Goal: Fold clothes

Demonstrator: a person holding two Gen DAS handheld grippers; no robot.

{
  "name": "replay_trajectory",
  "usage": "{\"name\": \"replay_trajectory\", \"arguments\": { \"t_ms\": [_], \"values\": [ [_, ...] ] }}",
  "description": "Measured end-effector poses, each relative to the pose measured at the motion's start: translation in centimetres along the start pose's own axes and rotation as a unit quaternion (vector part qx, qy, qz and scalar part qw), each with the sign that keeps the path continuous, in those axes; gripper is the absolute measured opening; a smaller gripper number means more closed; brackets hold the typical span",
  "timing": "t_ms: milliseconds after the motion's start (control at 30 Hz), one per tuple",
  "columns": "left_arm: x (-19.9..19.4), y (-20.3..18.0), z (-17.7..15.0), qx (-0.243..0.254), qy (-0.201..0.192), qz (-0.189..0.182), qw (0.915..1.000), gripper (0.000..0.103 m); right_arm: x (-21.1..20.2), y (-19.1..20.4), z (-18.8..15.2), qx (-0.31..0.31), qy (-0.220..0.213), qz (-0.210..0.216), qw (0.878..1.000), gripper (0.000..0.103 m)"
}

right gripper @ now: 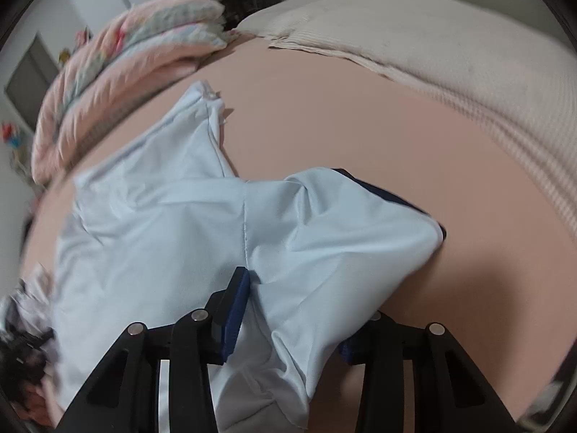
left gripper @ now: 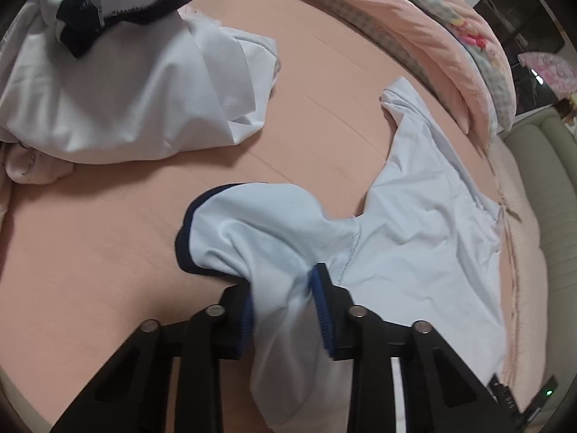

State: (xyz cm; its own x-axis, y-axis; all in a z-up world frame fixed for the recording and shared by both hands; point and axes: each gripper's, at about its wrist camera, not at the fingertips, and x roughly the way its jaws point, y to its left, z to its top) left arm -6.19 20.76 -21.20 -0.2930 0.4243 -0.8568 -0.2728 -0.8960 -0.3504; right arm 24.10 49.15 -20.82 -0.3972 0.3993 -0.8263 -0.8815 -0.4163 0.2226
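Observation:
A pale blue shirt [left gripper: 414,223] with navy sleeve trim [left gripper: 184,227] lies rumpled on the pink bed sheet [left gripper: 90,252]. In the left wrist view my left gripper [left gripper: 285,306] is shut on a bunch of its fabric near the sleeve seam, and both blue pads [left gripper: 322,303] touch the cloth. In the right wrist view the same shirt [right gripper: 162,223] spreads to the left, its navy-edged sleeve [right gripper: 378,195] lifted off the sheet. My right gripper [right gripper: 295,310] is shut on a thick fold. Its left pad [right gripper: 236,310] shows; cloth drapes over most of the right one.
A second white garment [left gripper: 126,90] with a navy collar is heaped at the far left. Folded pink quilts [left gripper: 414,25] [right gripper: 126,47] line the far edge of the bed. A beige ribbed blanket [right gripper: 432,54] covers the right side. A cream padded surface [left gripper: 548,166] borders the bed.

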Motion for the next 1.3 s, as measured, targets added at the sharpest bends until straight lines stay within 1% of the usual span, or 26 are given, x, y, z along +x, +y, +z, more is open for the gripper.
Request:
{"name": "replay_trajectory", "arguments": {
  "t_ms": [33,67,100,167,200,233,267,300,333,367,400,433,500,567,667,700,800,900,933,1000,1033,1067,1100,1200,1233,1300],
  "values": [
    [0.0,-0.1,0.0,0.006,-0.002,0.007,1.0,0.019,-0.1,0.0,0.1,0.0,0.0,-0.003,1.0,0.038],
    [-0.2,-0.1,0.0,0.015,-0.005,0.014,0.9998,0.018,-0.1,-0.1,0.2,0.002,0.0,-0.006,1.0,0.035],
    [-0.3,-0.4,-0.1,0.029,-0.01,0.025,0.9992,0.017,-0.2,-0.1,0.3,0.004,0.0,-0.009,1.0,0.034],
    [-0.6,-1.6,-0.2,0.072,-0.023,0.054,0.9956,0.015,-0.5,0.1,0.4,-0.008,-0.001,-0.021,1.0,0.031],
    [-0.6,-2.4,-0.5,0.105,-0.034,0.075,0.9911,0.014,-0.5,0.7,0.4,-0.031,-0.002,-0.038,0.999,0.03],
    [-0.7,-3.3,-0.7,0.138,-0.044,0.095,0.9848,0.014,-0.6,1.3,0.4,-0.058,-0.003,-0.058,0.997,0.03],
    [-0.8,-4.2,-1.1,0.173,-0.055,0.116,0.9766,0.014,-0.5,2.5,0.2,-0.098,-0.007,-0.087,0.991,0.03],
    [-0.8,-5.2,-1.6,0.211,-0.068,0.137,0.9654,0.014,-0.5,3.7,-0.2,-0.142,-0.012,-0.119,0.983,0.03],
    [-0.9,-6.1,-2.2,0.25,-0.082,0.156,0.9523,0.014,-0.3,5.0,-0.7,-0.19,-0.02,-0.152,0.97,0.029],
    [-0.9,-7.0,-2.7,0.286,-0.095,0.173,0.9378,0.014,-0.1,6.1,-1.3,-0.238,-0.029,-0.181,0.954,0.026],
    [-0.8,-7.5,-3.3,0.315,-0.106,0.188,0.924,0.014,0.1,7.3,-2.0,-0.284,-0.039,-0.208,0.935,0.024],
    [-0.8,-8.1,-3.8,0.341,-0.116,0.201,0.9108,0.014,0.3,8.4,-2.7,-0.33,-0.048,-0.234,0.913,0.022],
    [-0.9,-8.7,-4.4,0.37,-0.129,0.212,0.8952,0.014,0.8,9.6,-4.2,-0.404,-0.064,-0.268,0.872,0.021],
    [-0.8,-9.0,-4.0,0.372,-0.131,0.212,0.894,0.014,0.9,9.7,-5.1,-0.442,-0.073,-0.282,0.848,0.019],
    [-0.8,-9.3,-3.5,0.375,-0.134,0.213,0.8922,0.014,0.6,9.6,-5.5,-0.475,-0.082,-0.292,0.826,0.018],
    [-0.8,-9.4,-3.5,0.381,-0.137,0.218,0.8878,0.014,0.6,9.6,-5.6,-0.487,-0.087,-0.298,0.816,0.018],
    [-0.3,-10.5,-3.7,0.408,-0.147,0.233,0.8706,0.014,0.5,9.9,-6.1,-0.526,-0.103,-0.313,0.784,0.018],
    [-0.4,-11.1,-4.5,0.436,-0.157,0.237,0.8537,0.014,0.8,10.5,-7.0,-0.571,-0.12,-0.334,0.741,0.018],
    [-0.4,-11.3,-5.0,0.449,-0.164,0.241,0.8442,0.014,1.0,10.6,-7.5,-0.59,-0.126,-0.34,0.722,0.018],
    [-0.4,-11.9,-6.2,0.481,-0.179,0.249,0.8211,0.014,1.5,11.0,-8.5,-0.63,-0.139,-0.352,0.679,0.018],
    [-0.3,-12.1,-6.6,0.495,-0.184,0.249,0.8121,0.014,1.8,11.1,-9.0,-0.649,-0.145,-0.357,0.656,0.018],
    [-0.3,-12.3,-7.0,0.508,-0.188,0.249,0.8029,0.014,2.2,11.1,-9.4,-0.669,-0.151,-0.36,0.632,0.018],
    [-0.3,-12.4,-7.5,0.521,-0.193,0.25,0.793,0.014,2.5,11.0,-10.0,-0.692,-0.158,-0.363,0.604,0.018],
    [0.1,-12.6,-8.7,0.558,-0.204,0.26,0.7613,0.014,3.3,10.9,-10.9,-0.738,-0.173,-0.361,0.544,0.018],
    [0.1,-12.7,-9.0,0.566,-0.205,0.261,0.7545,0.014,3.5,10.9,-11.2,-0.752,-0.179,-0.358,0.523,0.018],
    [0.1,-12.8,-9.6,0.581,-0.205,0.262,0.7427,0.014,3.8,10.7,-11.6,-0.777,-0.186,-0.352,0.488,0.018]
  ]
}}
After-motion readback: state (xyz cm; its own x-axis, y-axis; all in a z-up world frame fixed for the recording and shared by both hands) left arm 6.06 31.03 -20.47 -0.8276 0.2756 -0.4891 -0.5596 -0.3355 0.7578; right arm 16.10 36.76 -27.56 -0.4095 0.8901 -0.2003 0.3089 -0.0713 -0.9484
